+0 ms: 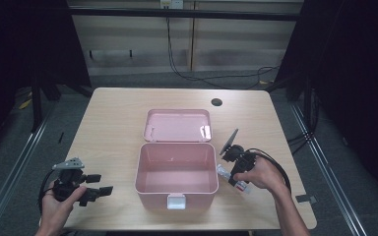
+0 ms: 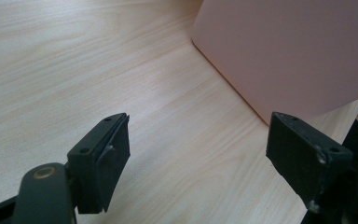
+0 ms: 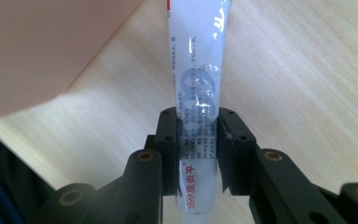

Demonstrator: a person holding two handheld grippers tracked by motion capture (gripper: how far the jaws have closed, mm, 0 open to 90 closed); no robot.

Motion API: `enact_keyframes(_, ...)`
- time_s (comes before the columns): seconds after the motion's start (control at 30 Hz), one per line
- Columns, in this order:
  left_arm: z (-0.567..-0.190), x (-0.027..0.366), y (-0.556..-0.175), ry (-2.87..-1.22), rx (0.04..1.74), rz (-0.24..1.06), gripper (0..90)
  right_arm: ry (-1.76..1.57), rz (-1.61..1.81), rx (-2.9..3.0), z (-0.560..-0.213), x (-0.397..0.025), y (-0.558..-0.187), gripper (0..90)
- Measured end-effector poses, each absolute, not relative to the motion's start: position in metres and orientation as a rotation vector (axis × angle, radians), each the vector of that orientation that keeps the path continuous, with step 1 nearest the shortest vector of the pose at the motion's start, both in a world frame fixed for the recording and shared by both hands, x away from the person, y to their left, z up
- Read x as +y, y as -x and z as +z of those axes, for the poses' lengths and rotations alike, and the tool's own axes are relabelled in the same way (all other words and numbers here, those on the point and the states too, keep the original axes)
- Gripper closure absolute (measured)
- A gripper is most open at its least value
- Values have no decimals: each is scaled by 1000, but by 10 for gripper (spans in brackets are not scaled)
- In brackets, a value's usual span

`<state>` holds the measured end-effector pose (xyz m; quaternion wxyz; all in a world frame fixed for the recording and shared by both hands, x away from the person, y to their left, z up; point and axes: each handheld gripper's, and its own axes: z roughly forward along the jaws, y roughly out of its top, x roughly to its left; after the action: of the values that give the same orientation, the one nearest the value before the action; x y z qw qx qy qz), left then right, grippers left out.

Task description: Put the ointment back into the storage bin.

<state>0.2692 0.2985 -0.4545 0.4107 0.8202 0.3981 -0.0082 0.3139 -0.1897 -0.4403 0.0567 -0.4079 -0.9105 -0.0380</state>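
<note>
Plastic is the main material here: we've got a pink box (image 1: 177, 172) with rounded corners sitting open in the middle of the table (image 1: 113, 113), smooth matte walls, a small pale latch on its near side. Its lid (image 1: 177, 125) lies flat just beyond it, glossy enough to catch a bright glare spot.

On the right, we see the right gripper (image 3: 199, 140) clamped around a white tube (image 3: 199, 79). The tube is soft and shiny, printed with red and grey text plus a blue logo, and it sits on the table just beside the box's right wall. In the high view the tube (image 1: 232, 178) lies mostly under the right hand (image 1: 262, 173).

Over at the near left, the left gripper (image 1: 98, 184) is held by the left hand (image 1: 61, 199) with its black jaws spread wide apart and nothing between them. From the left gripper view, we're looking at bare tabletop with the pink wall to the right.

The table is pale wood-grain laminate with rounded corners and a dark round cable hole (image 1: 216, 102) toward the far right. Around it we see grey floor, dark curtains either side, and a light panelled wall with black cables (image 1: 187, 73) hanging down.
</note>
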Motion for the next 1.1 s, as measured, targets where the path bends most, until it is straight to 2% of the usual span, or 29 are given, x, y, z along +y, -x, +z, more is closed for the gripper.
enact_keyframes(0.37,-454,299,-269,-2062,1003,-21,213,1177,-119,-2795,-422,-199,-306,715)
enact_keyframes(0.53,-455,299,-269,-2061,1004,-19,213,1028,-129,-2862,-414,-204,-298,715)
enact_keyframes(1.1,-455,299,-270,-2063,1007,-14,213,996,-146,-2908,-389,-219,-288,714)
